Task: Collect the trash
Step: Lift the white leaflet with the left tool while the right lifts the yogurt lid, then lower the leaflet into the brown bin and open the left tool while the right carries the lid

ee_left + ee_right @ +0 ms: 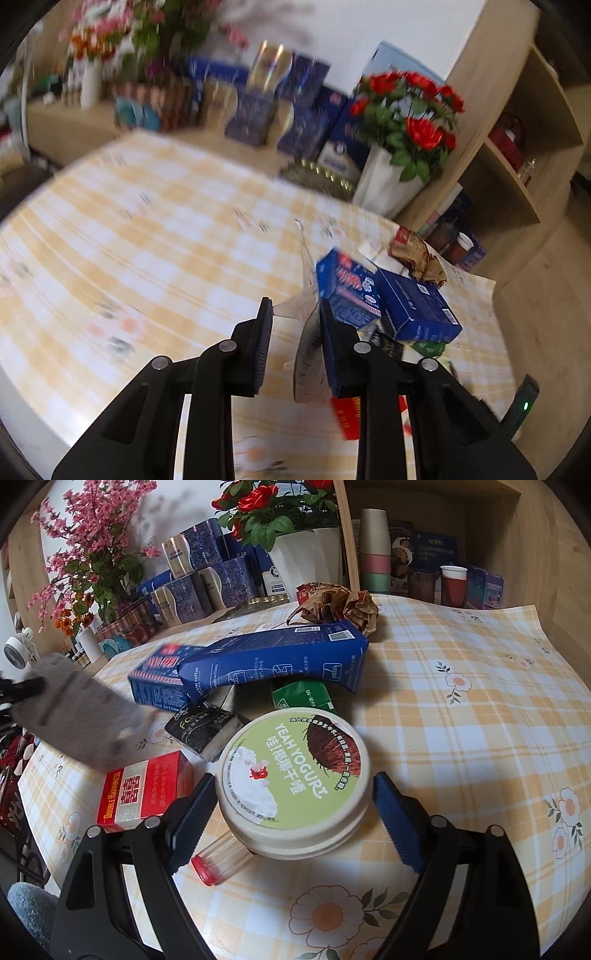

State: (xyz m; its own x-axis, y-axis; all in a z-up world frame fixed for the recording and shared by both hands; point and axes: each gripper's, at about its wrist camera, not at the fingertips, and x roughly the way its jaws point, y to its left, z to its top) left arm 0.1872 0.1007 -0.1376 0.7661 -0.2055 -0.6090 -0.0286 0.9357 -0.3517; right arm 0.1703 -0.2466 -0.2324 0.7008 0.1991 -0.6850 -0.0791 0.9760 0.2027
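right wrist: right gripper (pixel 293 805) straddles yogurt tub (pixel 295 775), jaws apart.

yogurt tub lid (pixel 295 771): smooth matt paper
blue carton (pixel 273 661): glossy printed card
crumpled wrapper (pixel 340 607): creased brown paper
table cover (pixel 461 738): smooth checked plastic sheet

Trash pile crowds the shelf-side corner; the rest of the table is open.

Wide bare stretch of checked tablecloth (pixel 155 236) left of the left gripper (pixel 295 347). To its right, two blue cartons (pixel 384 299) and crumpled brown wrapper (pixel 417 258) block the way. Right gripper (pixel 295 812) has its jaws spread either side of the yogurt tub (pixel 295 779); red box (pixel 144 790), capped vial (pixel 218 860) and black packet (pixel 203 727) hem in its left side; bare cloth on its right.
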